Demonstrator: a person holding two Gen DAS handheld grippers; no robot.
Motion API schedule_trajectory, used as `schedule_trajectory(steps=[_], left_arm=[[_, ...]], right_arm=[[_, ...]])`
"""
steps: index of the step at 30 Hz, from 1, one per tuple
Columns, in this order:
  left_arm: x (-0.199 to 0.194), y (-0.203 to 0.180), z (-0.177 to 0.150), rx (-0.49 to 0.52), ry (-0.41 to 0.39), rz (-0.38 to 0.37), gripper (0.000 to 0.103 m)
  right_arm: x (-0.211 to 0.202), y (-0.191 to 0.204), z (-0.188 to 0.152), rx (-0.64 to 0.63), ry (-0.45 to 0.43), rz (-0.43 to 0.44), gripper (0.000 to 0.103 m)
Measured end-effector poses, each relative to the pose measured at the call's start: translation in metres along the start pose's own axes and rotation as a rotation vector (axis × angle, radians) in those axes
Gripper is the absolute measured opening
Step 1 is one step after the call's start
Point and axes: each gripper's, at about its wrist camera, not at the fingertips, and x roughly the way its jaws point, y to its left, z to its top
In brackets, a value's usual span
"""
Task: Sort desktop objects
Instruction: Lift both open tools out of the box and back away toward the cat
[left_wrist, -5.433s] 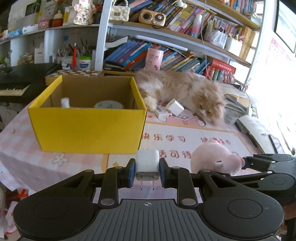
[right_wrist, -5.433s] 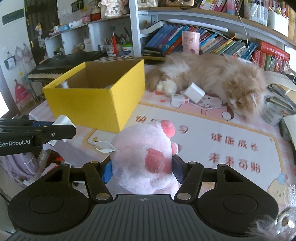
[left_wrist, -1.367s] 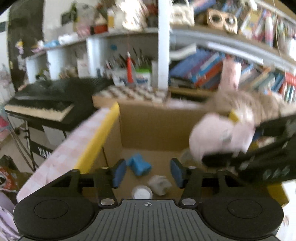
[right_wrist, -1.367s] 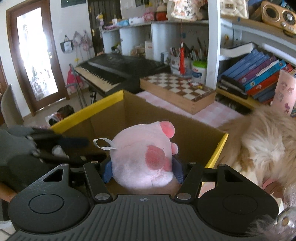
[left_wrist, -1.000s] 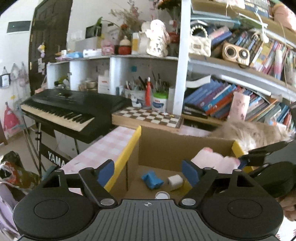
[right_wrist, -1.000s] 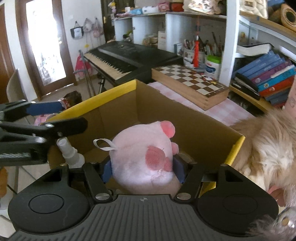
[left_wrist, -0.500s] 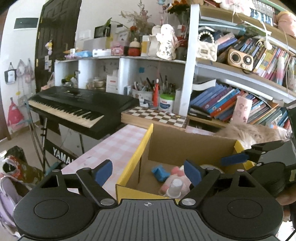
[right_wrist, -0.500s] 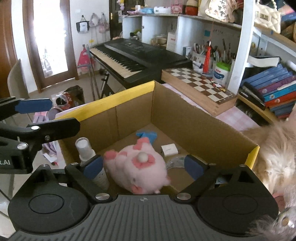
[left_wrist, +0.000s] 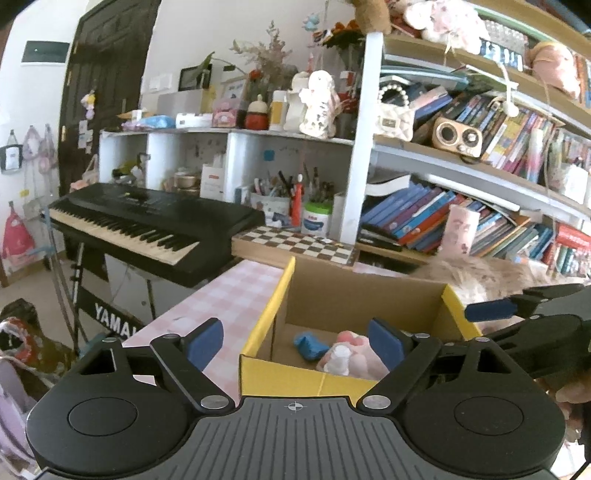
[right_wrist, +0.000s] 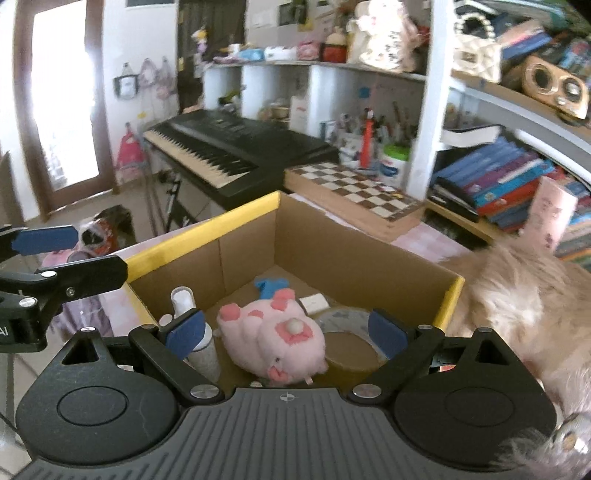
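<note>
A yellow cardboard box (right_wrist: 207, 229) stands on the pink checked table; it also shows in the left wrist view (left_wrist: 273, 314). Inside lie a pink plush pig (right_wrist: 275, 341), a white charger (right_wrist: 313, 302), a blue object (right_wrist: 271, 286), a white bottle (right_wrist: 184, 301) and a tape roll (right_wrist: 351, 347). My right gripper (right_wrist: 286, 334) is open and empty above the box's near side. My left gripper (left_wrist: 295, 341) is open and empty, short of the box's near left corner. The pig (left_wrist: 356, 356) and blue object (left_wrist: 310, 343) show past its fingers.
A fluffy cat (right_wrist: 524, 295) lies right of the box. A chessboard (right_wrist: 354, 195) and a black keyboard (right_wrist: 229, 151) stand behind it. Bookshelves (left_wrist: 461, 221) fill the back. The table's left edge (left_wrist: 177, 314) drops to the floor.
Both grippers have lifted and drawn back from the box. The pig, let go about half a second ago, lies in the box. The charger was dropped in earlier.
</note>
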Motion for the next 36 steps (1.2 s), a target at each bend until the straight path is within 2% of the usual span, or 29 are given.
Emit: schedule_trajectory(steps=[11,19,27,36], left_arm=[[-0.028,0.003,-0.014,0.021,0.0,-0.072,0.091],[-0.053,0.003,-0.033,0.023,0.033,-0.11,0.091],[-0.079,0.002,-0.05,0.048,0.068,-0.132,0.091],[-0.103,0.006,-0.068,0.076,0.103,-0.139,0.091]], right_arm=[[-0.049,0.007,-0.035,0.135,-0.042,-0.199,0.096],[-0.086,0.024,-0.068,0.194,-0.045,-0.274,0.096],[-0.114,0.048,-0.104,0.253,-0.026,-0.312,0.097],[-0.128,0.086,-0.133,0.28,-0.003,-0.31,0.097]])
